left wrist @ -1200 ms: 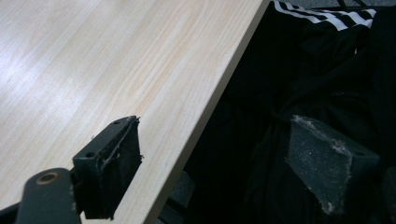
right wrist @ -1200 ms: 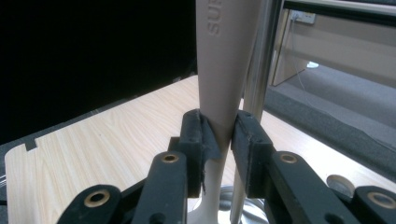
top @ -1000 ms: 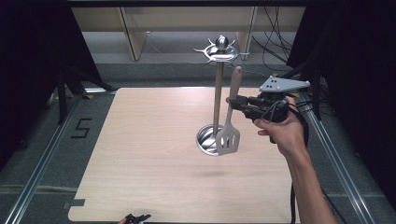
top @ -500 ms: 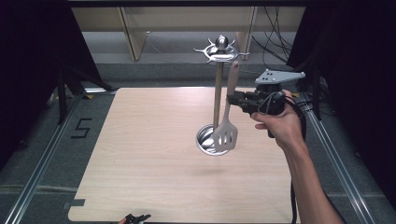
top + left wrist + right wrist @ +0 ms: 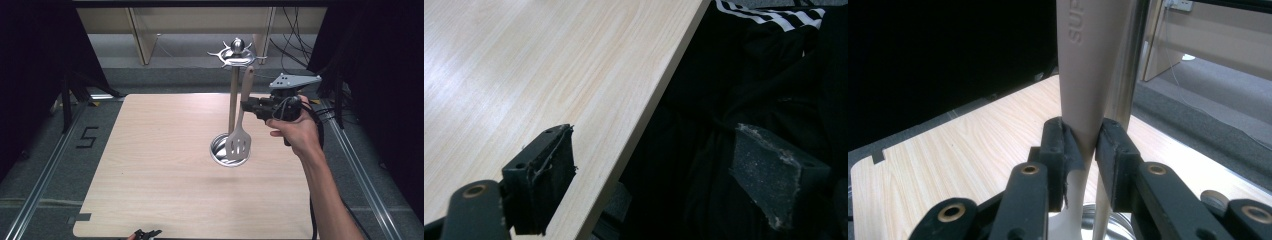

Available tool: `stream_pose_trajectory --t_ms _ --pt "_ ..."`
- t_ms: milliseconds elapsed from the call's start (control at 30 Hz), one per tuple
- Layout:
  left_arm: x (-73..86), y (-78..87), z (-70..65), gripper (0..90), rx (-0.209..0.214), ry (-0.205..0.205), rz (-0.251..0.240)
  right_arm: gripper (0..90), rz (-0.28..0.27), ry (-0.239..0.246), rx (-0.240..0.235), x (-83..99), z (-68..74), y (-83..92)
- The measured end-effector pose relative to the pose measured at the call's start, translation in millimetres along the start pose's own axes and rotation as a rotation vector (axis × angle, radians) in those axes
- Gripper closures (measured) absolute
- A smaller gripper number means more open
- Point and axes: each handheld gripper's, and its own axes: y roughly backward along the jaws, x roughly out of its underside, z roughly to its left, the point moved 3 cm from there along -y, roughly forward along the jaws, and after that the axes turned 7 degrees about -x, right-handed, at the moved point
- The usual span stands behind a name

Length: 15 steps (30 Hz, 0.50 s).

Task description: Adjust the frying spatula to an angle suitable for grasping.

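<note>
A beige slotted spatula hangs upright beside the metal pole of a utensil stand. Its head is over the stand's round base, and its handle tip is just under the hook ring on top. My right gripper is shut on the spatula's handle, level and pointing left. In the right gripper view the pads pinch the handle, with the pole right behind it. My left gripper is low at the table's front edge. Its jaws stand wide apart with nothing between them.
The light wooden table is bare apart from the stand. Metal rails run along both sides of the table. Cables and wooden shelf legs lie beyond the far edge. Dark striped clothing shows past the table edge by the left gripper.
My right gripper has carried the spatula slightly left, closer to the stand's pole, so its head now hangs over the base. The left gripper has stayed put.
</note>
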Motion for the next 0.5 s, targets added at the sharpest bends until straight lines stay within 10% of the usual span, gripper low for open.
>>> stream_pose_trajectory --t_ms 500 --pt "0.6 -0.1 -0.1 16.9 0.001 -0.004 0.006 73.9 -0.037 -0.008 -0.005 0.5 -3.9 -6.2"
